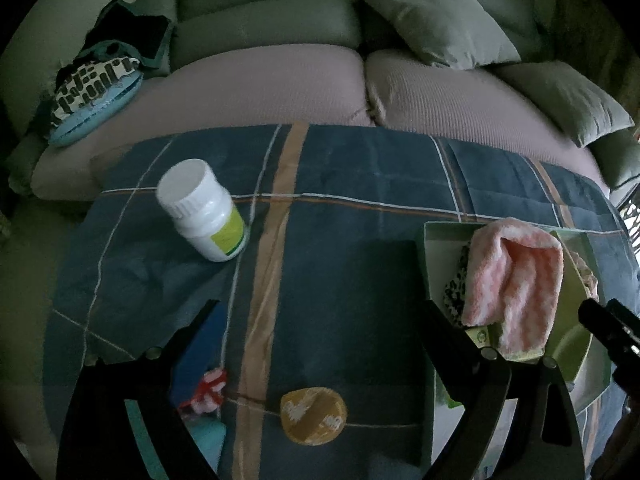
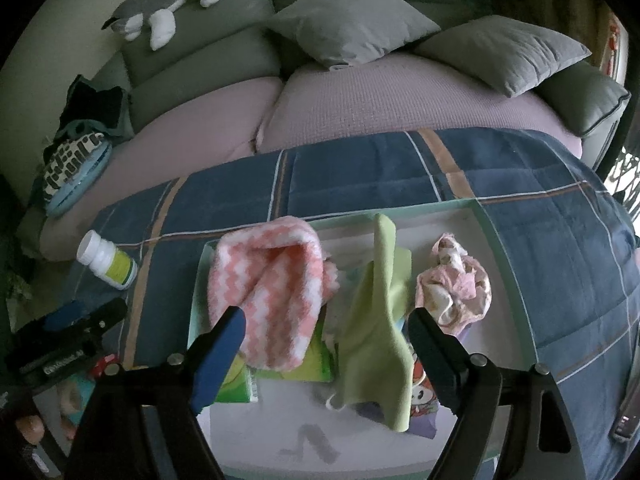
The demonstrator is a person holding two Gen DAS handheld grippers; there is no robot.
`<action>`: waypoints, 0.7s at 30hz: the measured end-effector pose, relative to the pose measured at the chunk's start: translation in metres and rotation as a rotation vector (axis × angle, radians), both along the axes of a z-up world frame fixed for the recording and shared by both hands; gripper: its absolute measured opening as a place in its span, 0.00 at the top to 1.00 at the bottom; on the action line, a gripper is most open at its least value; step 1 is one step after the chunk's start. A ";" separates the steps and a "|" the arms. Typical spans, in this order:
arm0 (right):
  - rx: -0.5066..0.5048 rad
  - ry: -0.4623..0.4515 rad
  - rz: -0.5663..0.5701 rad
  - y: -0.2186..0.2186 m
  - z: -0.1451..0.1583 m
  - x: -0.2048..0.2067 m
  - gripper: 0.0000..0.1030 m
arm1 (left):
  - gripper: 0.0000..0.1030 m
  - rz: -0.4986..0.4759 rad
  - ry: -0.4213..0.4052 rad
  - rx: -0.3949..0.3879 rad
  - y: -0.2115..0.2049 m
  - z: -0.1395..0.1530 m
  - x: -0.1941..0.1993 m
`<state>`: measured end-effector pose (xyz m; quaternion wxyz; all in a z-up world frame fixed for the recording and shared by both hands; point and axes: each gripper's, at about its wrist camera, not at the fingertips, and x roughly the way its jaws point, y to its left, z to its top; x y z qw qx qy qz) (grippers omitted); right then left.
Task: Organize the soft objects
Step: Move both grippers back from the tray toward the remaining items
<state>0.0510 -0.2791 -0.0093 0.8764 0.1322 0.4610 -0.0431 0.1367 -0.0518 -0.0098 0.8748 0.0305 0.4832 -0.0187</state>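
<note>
A pink-and-white zigzag towel (image 2: 272, 292) lies folded at the left end of a white tray (image 2: 460, 204) with a green rim. Beside it lie a light green cloth (image 2: 376, 312) and a crumpled pink printed cloth (image 2: 456, 288). My right gripper (image 2: 326, 316) hangs open just above the towel and green cloth, its pads pressing on nothing. My left gripper (image 1: 320, 308) is open over the blue checked cloth (image 1: 360, 240), left of the tray (image 1: 440, 236) and the towel (image 1: 516, 284). A round yellow pad (image 1: 313, 416) lies between its fingers, untouched.
A white bottle (image 1: 202, 210) with a green label stands on the checked cloth at the left. A red-and-white item (image 1: 208, 392) lies by my left finger. Behind is a sofa (image 2: 360, 96) with grey cushions (image 2: 348, 20), a plush dog (image 2: 160, 4) and piled clothes (image 2: 76, 160).
</note>
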 end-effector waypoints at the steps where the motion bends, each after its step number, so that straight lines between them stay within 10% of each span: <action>1: -0.005 -0.002 0.000 0.001 0.000 -0.002 0.17 | 0.08 0.006 -0.006 -0.003 0.003 0.002 -0.002; 21: -0.004 -0.026 0.143 0.063 0.006 -0.010 0.17 | 0.08 0.222 -0.025 0.077 0.111 0.024 -0.036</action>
